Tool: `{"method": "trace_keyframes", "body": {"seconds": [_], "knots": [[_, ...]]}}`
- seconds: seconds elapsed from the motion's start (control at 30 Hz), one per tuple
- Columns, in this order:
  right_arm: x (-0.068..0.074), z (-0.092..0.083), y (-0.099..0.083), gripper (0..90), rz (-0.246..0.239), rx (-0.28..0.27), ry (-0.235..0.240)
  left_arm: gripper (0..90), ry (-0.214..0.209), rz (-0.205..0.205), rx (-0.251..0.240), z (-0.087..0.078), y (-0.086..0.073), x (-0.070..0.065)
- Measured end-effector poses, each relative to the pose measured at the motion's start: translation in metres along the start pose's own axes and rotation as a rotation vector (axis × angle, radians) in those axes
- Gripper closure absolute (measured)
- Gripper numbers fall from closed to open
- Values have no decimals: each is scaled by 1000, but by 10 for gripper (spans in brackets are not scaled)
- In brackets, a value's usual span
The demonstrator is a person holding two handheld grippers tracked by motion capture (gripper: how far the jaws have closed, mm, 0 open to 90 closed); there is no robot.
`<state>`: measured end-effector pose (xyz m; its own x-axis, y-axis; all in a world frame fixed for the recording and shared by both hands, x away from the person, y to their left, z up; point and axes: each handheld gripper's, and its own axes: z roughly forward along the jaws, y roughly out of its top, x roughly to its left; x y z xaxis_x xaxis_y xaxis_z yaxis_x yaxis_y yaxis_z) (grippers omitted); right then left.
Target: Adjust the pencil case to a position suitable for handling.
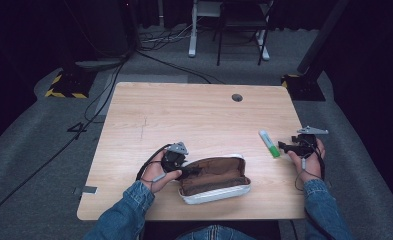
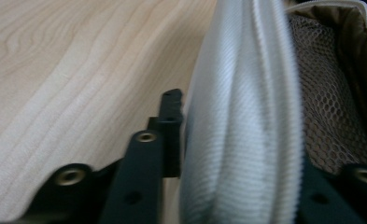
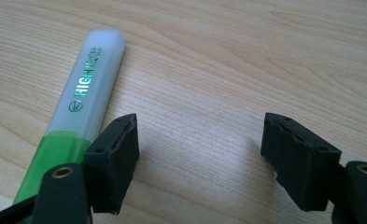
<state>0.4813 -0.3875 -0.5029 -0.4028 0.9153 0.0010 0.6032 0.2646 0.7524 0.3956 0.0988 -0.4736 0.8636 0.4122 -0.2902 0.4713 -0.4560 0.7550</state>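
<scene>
An open pencil case (image 1: 215,181), white outside and brown inside, lies near the table's front edge. My left gripper (image 1: 195,171) reaches in at its left end. In the left gripper view the case's white fabric wall (image 2: 239,116) stands between the jaws of my left gripper (image 2: 242,154), one finger (image 2: 171,126) outside it and the other by the mesh lining (image 2: 330,126); the pads do not visibly squeeze it. A green and white highlighter (image 1: 270,144) lies at the right. My right gripper (image 1: 284,146) (image 3: 200,158) is open just beside the highlighter (image 3: 78,121), which lies outside the left finger (image 3: 113,163).
The wooden table (image 1: 194,115) has a round cable hole (image 1: 237,97) at the back right. The right gripper is close to the table's right edge. On the floor beyond are cables, a stand base (image 1: 66,85) and furniture legs (image 1: 192,35).
</scene>
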Motion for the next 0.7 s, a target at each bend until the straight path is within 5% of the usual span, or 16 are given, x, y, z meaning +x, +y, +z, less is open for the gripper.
{"method": "trace_keyframes", "body": {"seconds": [0.13, 0.7], "knots": [[0, 0, 0, 279, -1, -1, 0, 383, 46, 16, -54, -3, 1, 1], [0, 0, 0, 279, -2, -1, 0, 238, 139, 62, -93, -20, 1, -4]]}}
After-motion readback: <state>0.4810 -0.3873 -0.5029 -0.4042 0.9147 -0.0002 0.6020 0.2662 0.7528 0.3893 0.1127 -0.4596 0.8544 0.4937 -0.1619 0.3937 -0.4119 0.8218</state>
